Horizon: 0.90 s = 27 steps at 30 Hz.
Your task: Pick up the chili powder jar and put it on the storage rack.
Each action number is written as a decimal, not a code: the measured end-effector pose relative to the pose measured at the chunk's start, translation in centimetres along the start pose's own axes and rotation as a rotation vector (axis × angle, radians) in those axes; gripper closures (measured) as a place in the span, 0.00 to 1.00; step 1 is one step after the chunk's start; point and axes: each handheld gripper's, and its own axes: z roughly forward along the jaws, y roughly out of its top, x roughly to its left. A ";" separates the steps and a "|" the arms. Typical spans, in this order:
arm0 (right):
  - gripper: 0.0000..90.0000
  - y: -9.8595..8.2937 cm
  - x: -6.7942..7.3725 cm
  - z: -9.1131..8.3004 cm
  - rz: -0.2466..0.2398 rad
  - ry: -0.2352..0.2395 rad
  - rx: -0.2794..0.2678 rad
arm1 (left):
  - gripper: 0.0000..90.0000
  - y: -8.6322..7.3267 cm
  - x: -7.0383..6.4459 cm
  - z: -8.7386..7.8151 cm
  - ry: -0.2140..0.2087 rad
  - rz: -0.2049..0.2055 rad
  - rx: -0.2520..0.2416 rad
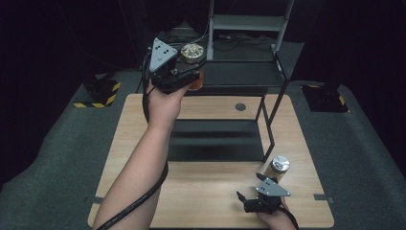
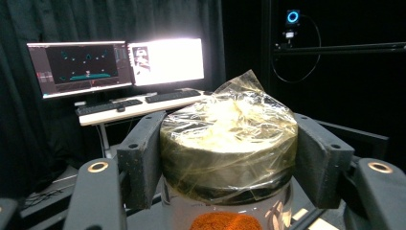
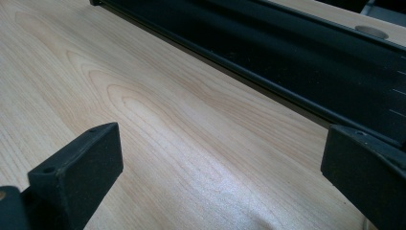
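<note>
Clamped on the foil-capped jar (image 2: 227, 148), the left gripper (image 1: 184, 67) held it aloft (placing remained); the right gripper (image 1: 253, 201) gaped idle beside the second jar (image 1: 277, 168).

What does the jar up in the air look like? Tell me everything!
The jar has a round gold-looking lid wrapped in crinkly clear film. Its see-through body below holds something orange. It stands upright, lifted high above the far edge of the table. The left hand-held gripper squeezes its lid, one black jaw touching each side.
</note>
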 end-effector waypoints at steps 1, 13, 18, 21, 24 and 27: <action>0.00 0.0 0.0 0.0 0.000 0.000 0.000 | 0.39 0.0 0.0 0.2 0.002 -0.001 0.001; 0.00 -0.1 -0.2 -0.1 0.005 0.005 -0.005 | 0.39 -0.1 0.1 2.3 0.031 -0.012 0.008; 0.00 -0.1 -0.2 -0.1 0.011 0.007 -0.006 | 0.39 -0.5 0.1 2.9 0.042 -0.026 0.006; 0.00 -0.1 -0.2 -0.1 0.006 0.007 -0.006 | 0.39 -0.6 0.2 3.0 0.047 -0.031 0.006; 0.00 -0.1 -0.1 -0.1 0.001 0.007 -0.005 | 0.39 -0.7 0.2 3.1 0.050 -0.031 0.008; 0.00 -0.1 -0.1 -0.1 -0.001 0.007 -0.005 | 0.39 -0.8 0.3 3.2 0.055 -0.029 0.016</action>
